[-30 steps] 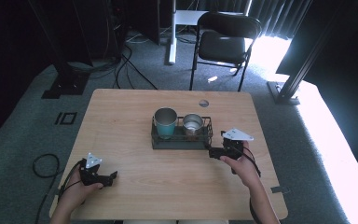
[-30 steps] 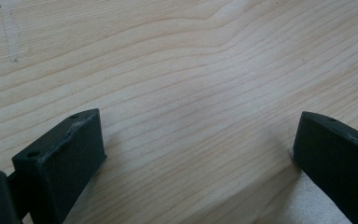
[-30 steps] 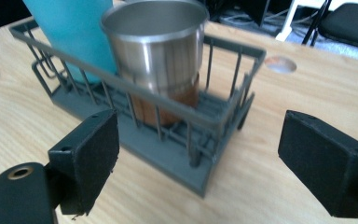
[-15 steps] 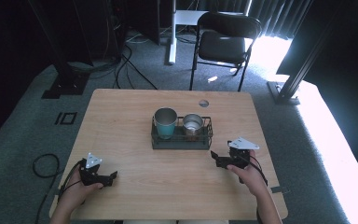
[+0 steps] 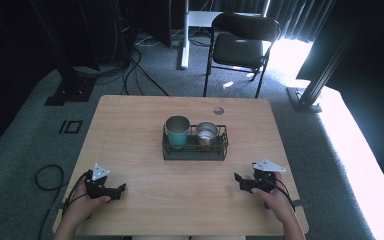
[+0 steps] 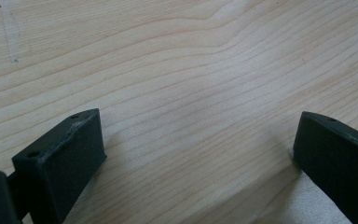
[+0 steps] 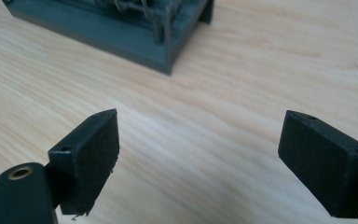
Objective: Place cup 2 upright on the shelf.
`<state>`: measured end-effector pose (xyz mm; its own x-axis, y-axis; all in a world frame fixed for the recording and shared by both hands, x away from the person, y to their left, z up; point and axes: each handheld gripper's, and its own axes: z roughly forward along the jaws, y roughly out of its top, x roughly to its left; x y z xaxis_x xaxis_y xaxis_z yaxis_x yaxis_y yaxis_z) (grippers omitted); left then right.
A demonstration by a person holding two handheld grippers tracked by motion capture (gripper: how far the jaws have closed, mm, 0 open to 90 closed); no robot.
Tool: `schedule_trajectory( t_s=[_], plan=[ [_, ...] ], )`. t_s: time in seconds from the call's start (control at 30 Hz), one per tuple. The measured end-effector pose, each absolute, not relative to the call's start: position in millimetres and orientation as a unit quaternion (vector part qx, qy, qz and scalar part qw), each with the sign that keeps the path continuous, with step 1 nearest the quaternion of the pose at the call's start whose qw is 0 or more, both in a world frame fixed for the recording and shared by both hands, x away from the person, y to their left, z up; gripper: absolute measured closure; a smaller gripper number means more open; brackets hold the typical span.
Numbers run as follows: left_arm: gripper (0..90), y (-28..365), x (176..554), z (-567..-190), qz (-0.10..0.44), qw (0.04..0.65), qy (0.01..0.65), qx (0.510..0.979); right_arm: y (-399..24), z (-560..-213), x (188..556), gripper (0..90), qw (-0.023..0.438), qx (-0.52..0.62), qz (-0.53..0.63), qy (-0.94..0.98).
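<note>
A dark wire basket (image 5: 195, 150) stands at the middle of the wooden table (image 5: 130, 125). In it stand a teal metal cup (image 5: 177, 132) on the left and a smaller steel cup (image 5: 207, 134) on the right. My right gripper (image 5: 238, 179) rests near the front right edge, open, with nothing between its jaws. The basket's corner (image 7: 165, 56) lies ahead of it in the right gripper view. My left gripper (image 5: 121, 187) rests near the front left edge, open, over bare wood (image 6: 191, 93).
A black folding chair (image 5: 240, 47) stands beyond the table's far edge. A round cable hole (image 5: 218, 110) sits in the tabletop near the far side. Cables lie on the grey carpet at the left (image 5: 47, 177). A black metal post (image 5: 325, 70) rises at the right.
My right gripper has drawn back from the basket's right end toward the front edge of the table. The left gripper has stayed where it was.
</note>
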<state>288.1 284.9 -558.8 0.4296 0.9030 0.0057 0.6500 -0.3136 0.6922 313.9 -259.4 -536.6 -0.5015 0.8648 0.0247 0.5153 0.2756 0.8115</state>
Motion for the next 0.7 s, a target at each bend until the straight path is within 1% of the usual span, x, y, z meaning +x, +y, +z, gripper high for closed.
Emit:
schedule_trajectory(
  t_s=[0.37, 0.53, 0.7],
  plan=[
    [2.8, 285, 288, -559, 0.201, 0.314, 0.495, 0.785, -278, -549, 301, 12.1, 0.204, 0.471, 0.370, 0.775],
    [2.8, 285, 288, -559, 0.201, 0.314, 0.495, 0.785, -286, -551, 296, 12.1, 0.211, 0.482, 0.357, 0.771],
    [2.8, 285, 288, -559, 0.201, 0.314, 0.495, 0.785, -293, -555, 294, 12.1, 0.208, 0.498, 0.345, 0.768]
  ],
)
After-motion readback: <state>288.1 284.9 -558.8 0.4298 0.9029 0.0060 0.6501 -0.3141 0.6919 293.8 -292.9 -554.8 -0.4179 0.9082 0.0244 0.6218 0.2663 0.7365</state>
